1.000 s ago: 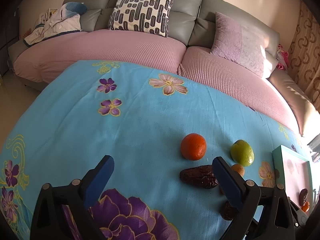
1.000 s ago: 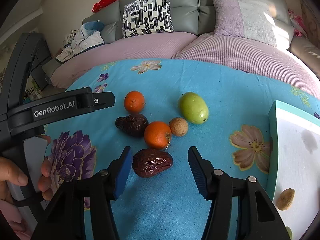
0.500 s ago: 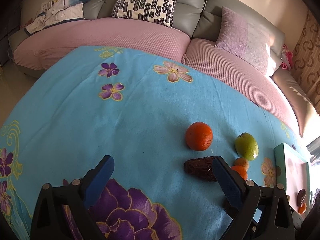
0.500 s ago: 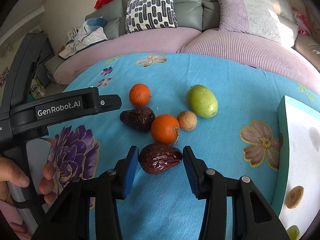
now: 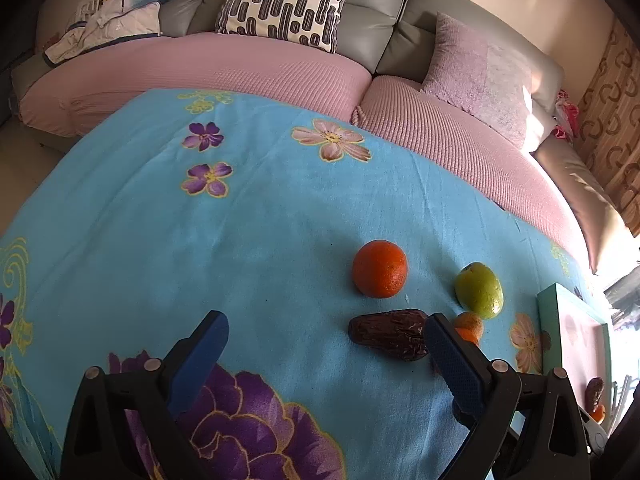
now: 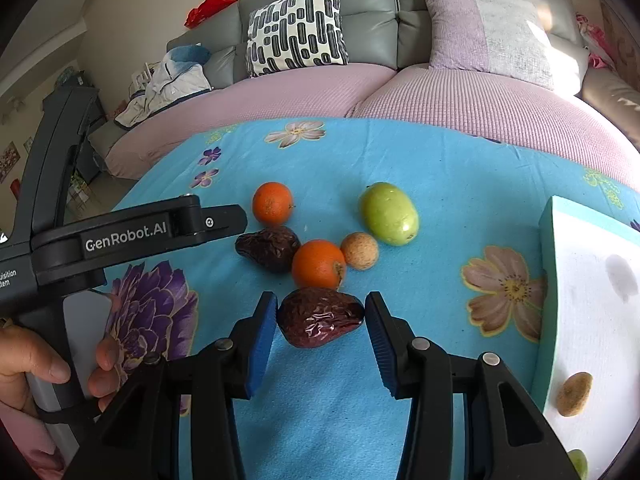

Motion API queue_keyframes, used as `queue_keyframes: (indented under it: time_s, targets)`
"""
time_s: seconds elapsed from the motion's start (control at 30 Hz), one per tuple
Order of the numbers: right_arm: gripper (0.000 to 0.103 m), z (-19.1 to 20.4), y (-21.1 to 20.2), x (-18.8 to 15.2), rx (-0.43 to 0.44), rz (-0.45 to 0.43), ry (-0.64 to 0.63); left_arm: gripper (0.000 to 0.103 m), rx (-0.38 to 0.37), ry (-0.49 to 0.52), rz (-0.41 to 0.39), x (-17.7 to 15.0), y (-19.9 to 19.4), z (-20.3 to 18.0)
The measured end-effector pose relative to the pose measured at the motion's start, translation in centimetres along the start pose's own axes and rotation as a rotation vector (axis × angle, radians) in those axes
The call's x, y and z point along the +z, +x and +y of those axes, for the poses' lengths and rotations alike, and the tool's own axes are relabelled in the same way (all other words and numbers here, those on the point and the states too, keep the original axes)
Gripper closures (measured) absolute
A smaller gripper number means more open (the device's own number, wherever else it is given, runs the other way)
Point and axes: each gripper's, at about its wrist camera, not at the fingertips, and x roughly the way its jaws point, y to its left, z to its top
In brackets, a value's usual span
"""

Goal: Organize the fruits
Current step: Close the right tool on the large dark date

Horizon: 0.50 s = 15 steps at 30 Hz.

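Right gripper (image 6: 321, 320) low centre of its frame, blue pads (image 6: 262, 336) either side of a wrinkled dark date (image 6: 320, 322); pads look to touch it on both sides, so it reads as clamped on the date, which sits on the blue flowered cloth (image 6: 460, 184)

Just above the date: an orange (image 6: 318, 264), touching or nearly touching it. Right of that orange, a small tan round fruit (image 6: 359, 251), and up-right of that a green fruit (image 6: 389, 214). Second date (image 6: 268, 249) to the left of the orange, second orange (image 6: 273, 204) above it, upper centre-left of the pile

Tray (image 6: 560, 280) with teal rim at the right edge of the frame, white inside; one brown round fruit (image 6: 574, 394) lies in it lower right, plus a greenish one cut off at the bottom corner

Left gripper (image 5: 326, 356) in the lower part of its frame, pads wide apart, nothing between them, over the purple flower print. Its right pad (image 5: 452, 364) overlaps the end of the second date in that view; cannot tell if touching. A hand (image 6: 36, 372) holds that tool's handle at the lower left of the right view

Sofa (image 6: 400, 92) with pink cover and cushions across the top of both frames
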Motion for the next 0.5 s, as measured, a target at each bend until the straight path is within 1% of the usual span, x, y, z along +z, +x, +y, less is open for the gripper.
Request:
queue_keyframes:
  time_s: [0.07, 0.13, 0.27, 0.5]
  targets:
    - [0.056, -0.8, -0.4, 0.0, -0.032, -0.002, 0.009, 0.005, -0.007, 0.006, 0.001, 0.0, 0.1, -0.3]
    - [0.056, -1.8, -0.9, 0.0, -0.061, -0.007, 0.030, 0.012, -0.016, 0.016, 0.008, -0.1, 0.4, -0.7]
    - [0.056, -3.4, -2.0, 0.1, -0.103, -0.027, 0.061, 0.014, -0.037, 0.027, 0.022, -0.3, 0.8, -1.3]
    - [0.056, -4.3, -2.4, 0.1, -0.110, -0.029, 0.076, 0.023, -0.061, 0.061, 0.042, -0.6, 1.8, -2.4]
